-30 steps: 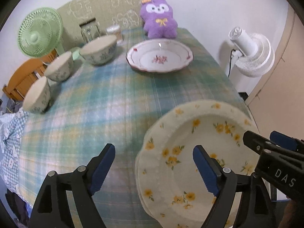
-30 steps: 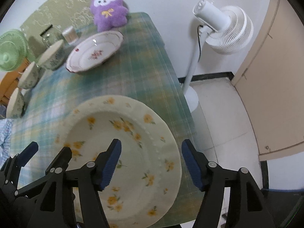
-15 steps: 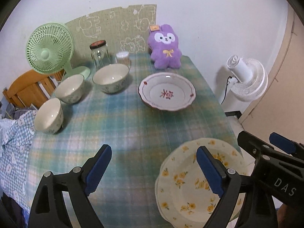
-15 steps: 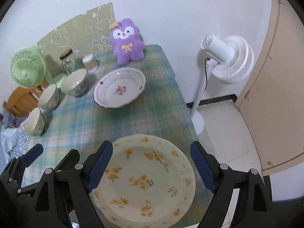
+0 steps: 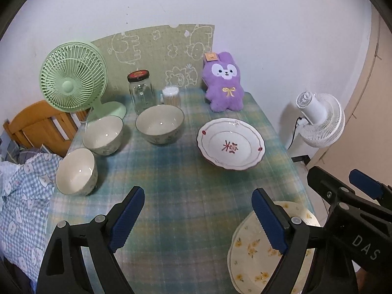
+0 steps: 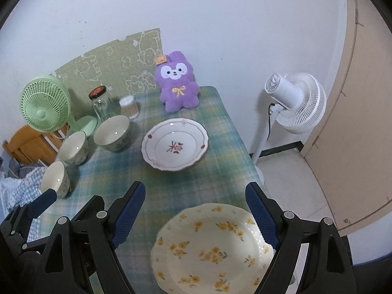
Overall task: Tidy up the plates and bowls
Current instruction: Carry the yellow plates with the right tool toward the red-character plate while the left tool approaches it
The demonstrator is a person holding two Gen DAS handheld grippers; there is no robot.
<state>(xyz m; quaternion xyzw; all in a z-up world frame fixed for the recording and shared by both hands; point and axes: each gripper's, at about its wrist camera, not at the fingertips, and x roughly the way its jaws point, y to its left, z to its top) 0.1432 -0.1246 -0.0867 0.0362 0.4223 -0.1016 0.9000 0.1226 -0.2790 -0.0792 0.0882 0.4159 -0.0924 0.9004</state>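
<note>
A cream plate with yellow flowers (image 6: pixel 210 245) lies at the table's near right corner, under and just ahead of my right gripper (image 6: pixel 195 186). That gripper is open and its pads are off the plate. My left gripper (image 5: pixel 198 192) hovers beside it over bare tablecloth, jaws wide and closing slightly with nothing between them. The yellow plate (image 5: pixel 252 252) shows past its right finger. Farther back sits a white plate with a red flower (image 5: pixel 230 144). To its left are three cream bowls (image 5: pixel 159 123), (image 5: pixel 103 134), (image 5: pixel 75 171), all upright.
At the back of the plaid table (image 5: pixel 186 196) stand a green desk fan (image 5: pixel 73 78), a glass jar (image 5: pixel 142 90), a swab tub (image 5: pixel 171 95) and a purple plush (image 5: pixel 224 83). A white floor fan (image 6: pixel 291 103) and a door (image 6: pixel 355 122) are right; a chair (image 5: pixel 36 125) is left.
Both grippers have risen and drawn back from the yellow plate, which now sits low in each view. The right jaws have spread wider. More of the table shows.
</note>
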